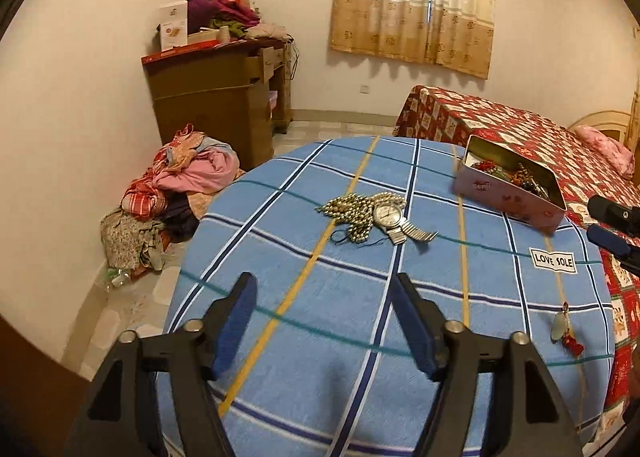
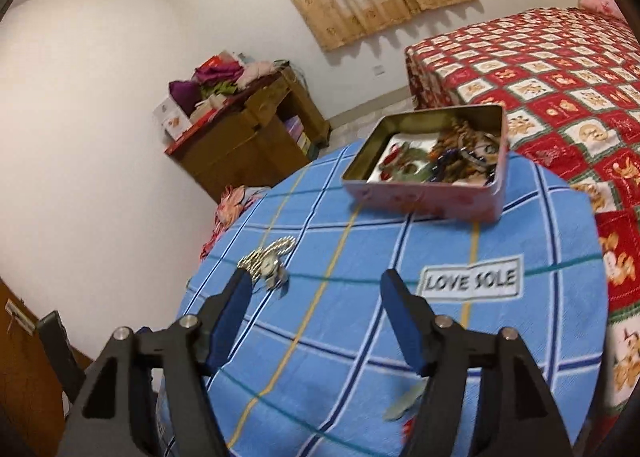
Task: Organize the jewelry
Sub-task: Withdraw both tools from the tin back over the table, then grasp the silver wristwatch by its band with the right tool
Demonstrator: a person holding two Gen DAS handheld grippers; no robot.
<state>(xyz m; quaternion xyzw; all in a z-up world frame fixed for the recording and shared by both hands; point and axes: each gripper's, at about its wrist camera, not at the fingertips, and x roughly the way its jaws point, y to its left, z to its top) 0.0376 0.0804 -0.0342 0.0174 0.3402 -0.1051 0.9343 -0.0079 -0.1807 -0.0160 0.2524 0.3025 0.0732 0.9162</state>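
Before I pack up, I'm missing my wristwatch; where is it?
Left wrist view: the wristwatch lies mid-table against the gold bead necklace, left of the open tin.

Clothes pile (image 1: 176, 185) on floor, wooden dresser (image 1: 224, 97), curtain (image 1: 416, 1), red patterned bed (image 2: 560, 69)

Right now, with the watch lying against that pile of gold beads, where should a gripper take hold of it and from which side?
Probably the metal band, not the round face. It trails flat onto bare blue cloth, clear of the gold beads, which crowd the watch on its far side. Come from above on the near side with the open left gripper, its fingers either side of the narrow strap.
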